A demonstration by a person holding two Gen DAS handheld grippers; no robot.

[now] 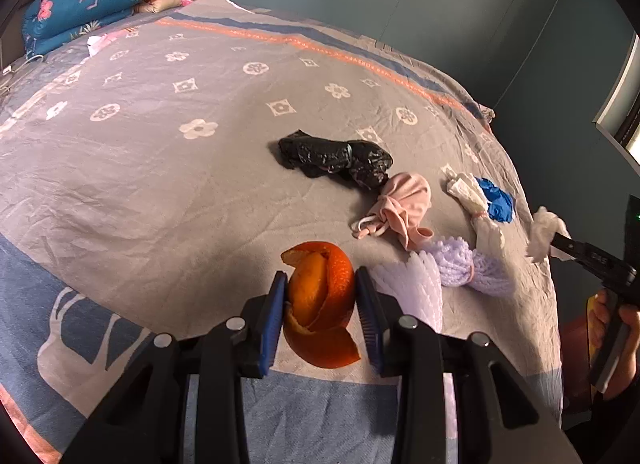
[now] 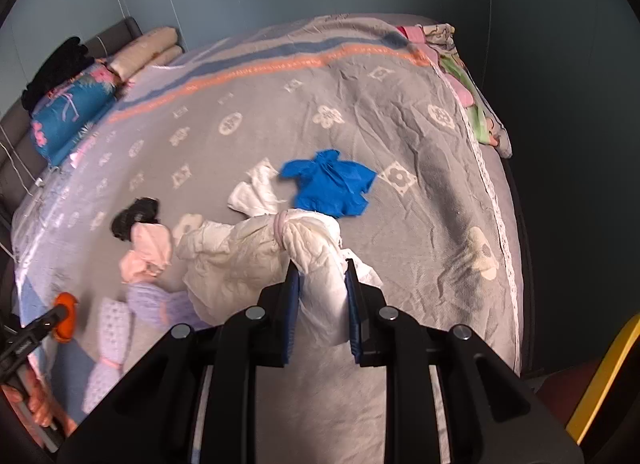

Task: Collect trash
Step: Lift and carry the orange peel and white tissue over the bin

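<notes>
My left gripper (image 1: 320,284) is shut on an orange peel (image 1: 322,312) just above the bedspread; it also shows at the left of the right wrist view (image 2: 64,316). My right gripper (image 2: 322,276) is shut on a crumpled white tissue (image 2: 322,296), seen from the left wrist view (image 1: 546,234) held over the bed's right edge. On the bed lie a black plastic bag (image 1: 334,158), a blue glove (image 2: 330,184), a pink cloth bundle (image 1: 400,208), a white tied bundle (image 2: 240,252) and a lilac bundle (image 1: 460,264).
The grey patterned bedspread (image 1: 160,168) covers the whole bed. Folded quilts (image 1: 84,0) are stacked at the head end. More folded bedding (image 2: 468,84) lies at the far right corner. A yellow rim (image 2: 600,380) shows off the bed at lower right.
</notes>
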